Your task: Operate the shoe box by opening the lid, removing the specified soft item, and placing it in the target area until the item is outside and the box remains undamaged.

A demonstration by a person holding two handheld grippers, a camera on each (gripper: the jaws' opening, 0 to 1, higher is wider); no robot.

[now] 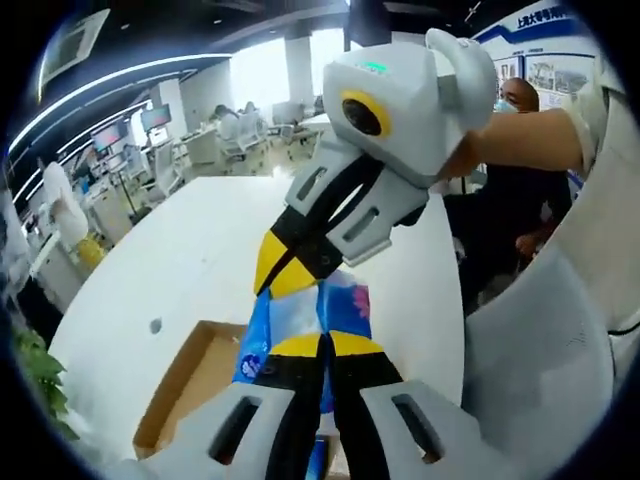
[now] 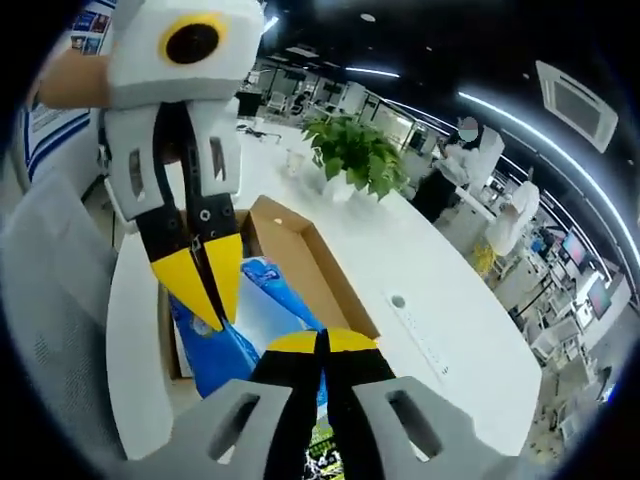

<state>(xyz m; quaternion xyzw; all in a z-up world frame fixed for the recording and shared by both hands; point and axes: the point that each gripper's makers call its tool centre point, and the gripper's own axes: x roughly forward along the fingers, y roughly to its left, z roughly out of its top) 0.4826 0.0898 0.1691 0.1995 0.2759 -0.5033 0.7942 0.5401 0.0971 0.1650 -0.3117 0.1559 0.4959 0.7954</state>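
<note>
Blue-and-white soft plastic packet (image 1: 300, 320) (image 2: 235, 330) is lifted above the open brown cardboard shoe box (image 1: 190, 385) (image 2: 300, 250), pinched at both ends. Left gripper (image 1: 325, 345) (image 2: 205, 300), yellow tips together, clamped on packet's near end; right gripper (image 2: 322, 345) (image 1: 285, 275) likewise closed on the other end. Box sits on white table (image 1: 190, 260) (image 2: 440, 290). Green potted plant (image 2: 360, 155) stands beyond box on table; office desks w/ monitors in bkgd.
</note>
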